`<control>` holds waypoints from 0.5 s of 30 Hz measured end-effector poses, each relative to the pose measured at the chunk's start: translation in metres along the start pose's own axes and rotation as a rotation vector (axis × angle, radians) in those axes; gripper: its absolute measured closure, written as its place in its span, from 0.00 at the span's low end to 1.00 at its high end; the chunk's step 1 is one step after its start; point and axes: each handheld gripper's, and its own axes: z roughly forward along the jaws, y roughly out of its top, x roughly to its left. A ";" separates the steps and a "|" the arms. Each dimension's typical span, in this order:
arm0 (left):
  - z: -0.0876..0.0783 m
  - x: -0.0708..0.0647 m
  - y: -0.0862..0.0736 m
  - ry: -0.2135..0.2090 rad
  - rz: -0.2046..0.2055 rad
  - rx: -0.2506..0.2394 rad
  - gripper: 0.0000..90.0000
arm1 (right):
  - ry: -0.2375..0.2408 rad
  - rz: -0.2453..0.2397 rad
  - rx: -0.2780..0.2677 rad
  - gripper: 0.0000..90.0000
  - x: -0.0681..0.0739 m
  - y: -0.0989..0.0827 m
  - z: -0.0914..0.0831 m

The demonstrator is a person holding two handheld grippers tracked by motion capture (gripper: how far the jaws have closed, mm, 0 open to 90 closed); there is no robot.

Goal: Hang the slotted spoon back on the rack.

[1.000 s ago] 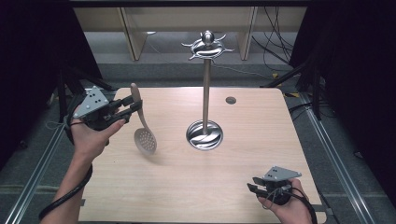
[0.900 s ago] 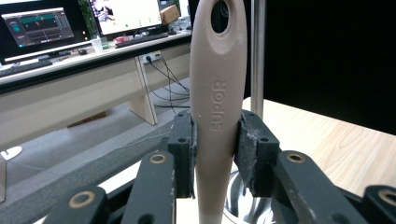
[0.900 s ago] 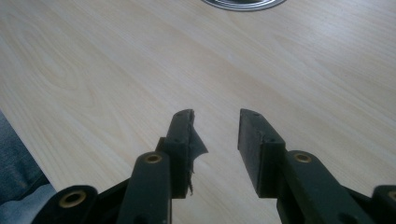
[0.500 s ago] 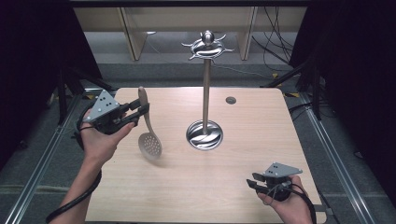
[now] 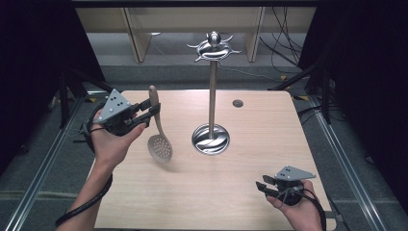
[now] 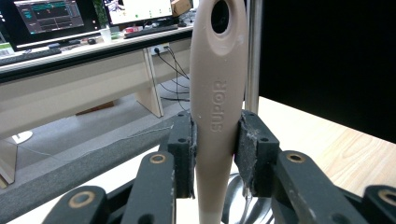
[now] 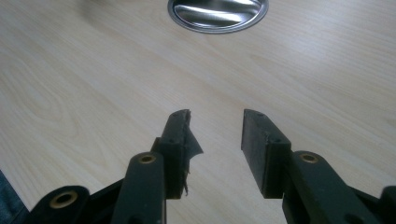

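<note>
Nearest, the right claw (image 5: 267,187) rests low over the pale wooden table (image 5: 250,197), jaws apart and empty. Farther off, the left claw (image 5: 150,109) clamps the beige perforated plastic skimmer (image 5: 156,126) upright, its hanging hole topmost, left of the tall chrome utensil stand (image 5: 211,96). The stand's hooks sit higher; the hole's alignment with them is unclear.

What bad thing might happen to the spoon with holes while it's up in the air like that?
1. The left tongs pinch only the smooth handle of the slotted spoon, with its heavy head hanging down, so it might swing or slip out.
2. The metal hanging stand is tall and thin on a round base; bumping its pole with the spoon might tip it.
3. The right tongs sit open near the table edge, too far to help catch.
</note>
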 end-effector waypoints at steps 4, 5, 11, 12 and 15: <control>0.003 -0.002 0.002 -0.005 -0.008 -0.002 0.76 | -0.001 -0.007 -0.006 0.69 -0.001 0.000 0.001; 0.004 -0.003 0.003 -0.007 -0.008 -0.001 0.76 | -0.002 -0.009 -0.009 0.69 -0.001 0.000 0.001; 0.008 -0.005 0.006 -0.012 -0.006 0.002 0.76 | -0.003 -0.016 -0.014 0.68 -0.002 0.001 0.001; 0.009 -0.006 0.007 -0.007 -0.007 0.003 0.76 | 0.001 -0.023 -0.020 0.67 -0.003 0.000 0.001; 0.011 -0.007 0.008 -0.010 -0.005 0.004 0.76 | -0.005 -0.018 -0.029 0.67 -0.003 0.000 0.001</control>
